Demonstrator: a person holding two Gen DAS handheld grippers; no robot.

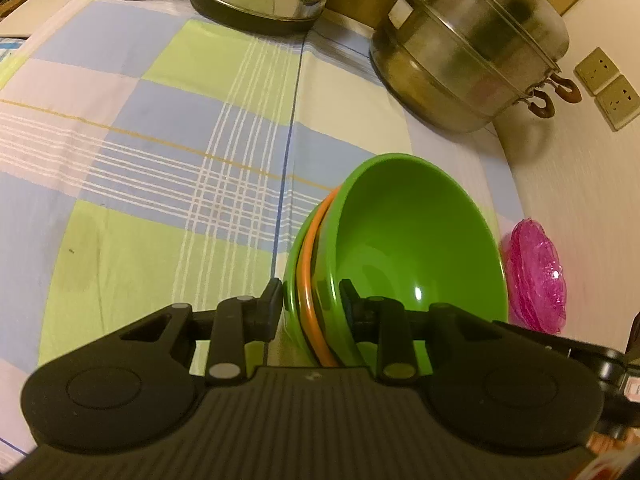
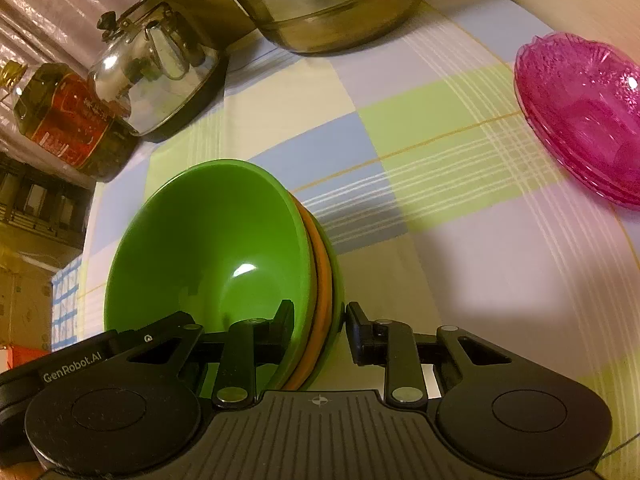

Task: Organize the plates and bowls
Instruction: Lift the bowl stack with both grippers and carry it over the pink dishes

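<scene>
On the checked cloth (image 1: 160,128), each claw (image 1: 312,300) (image 2: 320,320) clamps three nested bowls (image 1: 400,240), beside stacked pink dishes (image 2: 580,112).

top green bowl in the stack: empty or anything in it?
Empty. The top green bowl shows a bare, glossy inside in both wrist views, with only a light glare. It sits nested on an orange bowl.

You are in home kitchen or dining spot. Table wears checked cloth (image 1: 160,128) — blue, green, white squares. Big steel steamer pot (image 1: 472,52) sits at back, shiny kettle (image 2: 156,68) beside it, bottle (image 2: 68,120) with red label near kettle. Wall sockets (image 1: 608,88) on pale wall. Stacked bowls (image 2: 208,248) and pink glass dishes (image 2: 584,116) on cloth — everyday home things.
</scene>
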